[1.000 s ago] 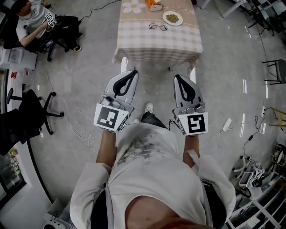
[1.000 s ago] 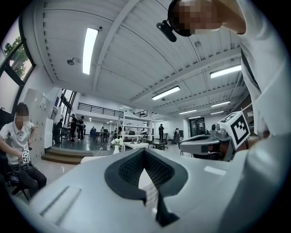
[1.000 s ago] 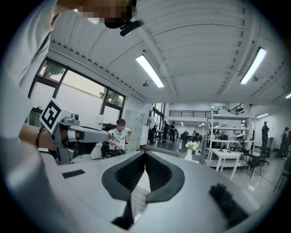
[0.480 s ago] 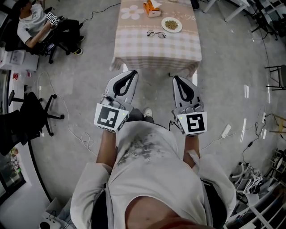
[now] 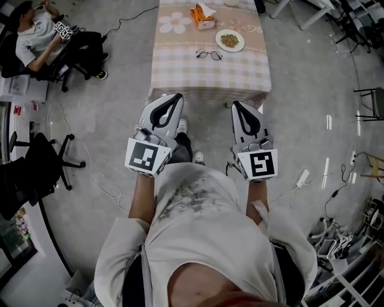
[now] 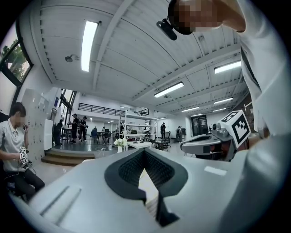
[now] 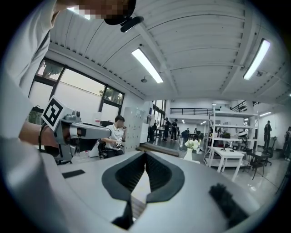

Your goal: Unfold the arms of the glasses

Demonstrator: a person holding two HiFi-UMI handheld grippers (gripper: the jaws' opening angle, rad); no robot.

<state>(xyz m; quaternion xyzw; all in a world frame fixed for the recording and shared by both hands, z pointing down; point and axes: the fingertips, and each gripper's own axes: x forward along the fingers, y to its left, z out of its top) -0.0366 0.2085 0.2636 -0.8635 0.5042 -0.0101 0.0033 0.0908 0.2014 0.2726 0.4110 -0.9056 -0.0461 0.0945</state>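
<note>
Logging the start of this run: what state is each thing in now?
Left gripper: shut, empty.
Right gripper: shut, empty.
Glasses: lying on the table, untouched; arms too small to judge.
Plate: holds food.
Tissue box: tissue sticking out.

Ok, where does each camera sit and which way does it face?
Head view: on the person's head, facing steeply down at the checked table with black-framed glasses; shows torso, forearms, left tongs, right tongs.
Left gripper view: on the left tongs, looking level into the hall; right tongs and torso at right.
Right gripper view: on the right tongs, same heading; left tongs and torso at left.
Shared: all show the seated white-shirted person.
</note>
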